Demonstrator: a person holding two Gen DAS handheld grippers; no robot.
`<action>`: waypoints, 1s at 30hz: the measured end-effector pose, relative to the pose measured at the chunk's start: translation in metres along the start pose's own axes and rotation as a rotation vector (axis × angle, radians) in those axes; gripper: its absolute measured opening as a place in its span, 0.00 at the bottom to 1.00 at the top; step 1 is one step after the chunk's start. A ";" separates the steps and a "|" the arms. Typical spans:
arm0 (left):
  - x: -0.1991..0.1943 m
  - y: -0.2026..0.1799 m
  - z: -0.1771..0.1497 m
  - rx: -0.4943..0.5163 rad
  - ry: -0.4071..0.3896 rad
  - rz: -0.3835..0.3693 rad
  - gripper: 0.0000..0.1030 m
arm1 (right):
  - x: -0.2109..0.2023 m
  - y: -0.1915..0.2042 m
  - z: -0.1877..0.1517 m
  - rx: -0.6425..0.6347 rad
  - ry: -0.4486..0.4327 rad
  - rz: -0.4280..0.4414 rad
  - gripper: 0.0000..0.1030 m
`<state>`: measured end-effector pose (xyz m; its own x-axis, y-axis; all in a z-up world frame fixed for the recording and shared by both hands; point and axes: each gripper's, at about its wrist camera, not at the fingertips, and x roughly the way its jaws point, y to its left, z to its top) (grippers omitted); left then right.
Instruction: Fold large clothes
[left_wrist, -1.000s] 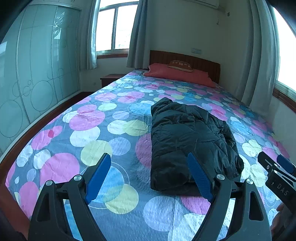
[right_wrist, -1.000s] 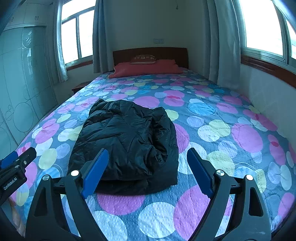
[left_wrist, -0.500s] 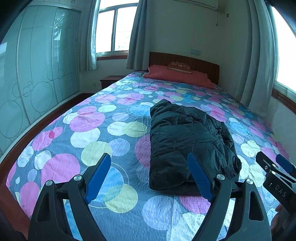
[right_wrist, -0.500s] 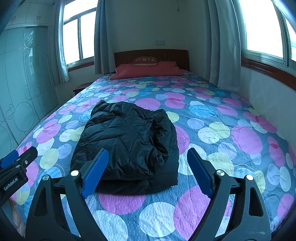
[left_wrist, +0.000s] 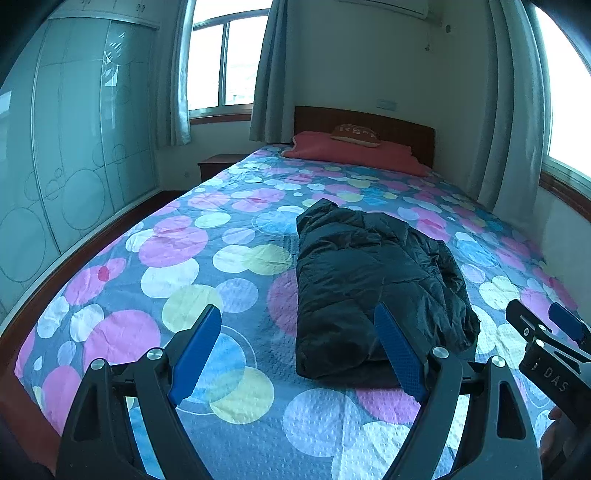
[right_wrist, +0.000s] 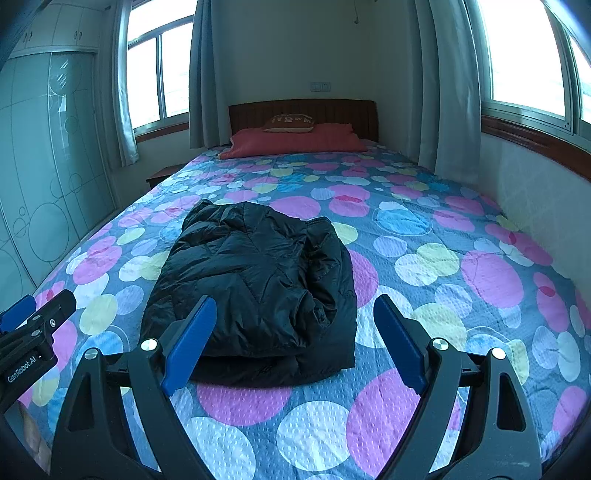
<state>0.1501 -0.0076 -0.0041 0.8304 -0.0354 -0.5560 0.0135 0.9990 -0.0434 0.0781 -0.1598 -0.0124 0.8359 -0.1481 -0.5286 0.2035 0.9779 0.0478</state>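
A black quilted puffer jacket (right_wrist: 255, 291) lies folded into a thick, roughly rectangular bundle on the bed (right_wrist: 461, 258), in its middle part toward the foot edge, well short of the pillows. Its shell is glossy and creased, with stitched panels puffing between the seams, and the fold nearest the foot edge shows stacked layers. The bedspread is a dimpled, textured fabric printed with overlapping pink, blue, yellow and white circles on a grey-blue ground. At the head edge a long red pillow (right_wrist: 295, 144) rests against a dark ribbed wooden headboard (right_wrist: 332, 110), with a small brown cushion (right_wrist: 290, 122) on top carrying writing too small to read. The left gripper (left_wrist: 297, 350) hangs above the foot edge with its blue ridged pads wide apart and nothing between them; the right gripper (right_wrist: 293, 341) does the same, jaws spread, clear of the jacket. The black frame of the left gripper reads "GenRobot.AI" in the right wrist view; the right one shows "DAS" in the left wrist view.
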 end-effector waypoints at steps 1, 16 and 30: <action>0.000 0.000 -0.001 0.001 0.002 -0.002 0.81 | 0.000 0.000 0.000 0.000 0.002 -0.001 0.84; 0.010 -0.005 -0.006 0.004 0.019 -0.011 0.81 | 0.003 -0.001 -0.002 -0.008 0.006 0.001 0.84; 0.017 -0.008 -0.009 -0.012 0.021 -0.028 0.86 | 0.018 -0.003 -0.011 -0.009 0.029 0.015 0.84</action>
<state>0.1594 -0.0160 -0.0205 0.8178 -0.0643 -0.5720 0.0298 0.9971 -0.0695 0.0871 -0.1635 -0.0315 0.8239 -0.1289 -0.5518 0.1858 0.9814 0.0482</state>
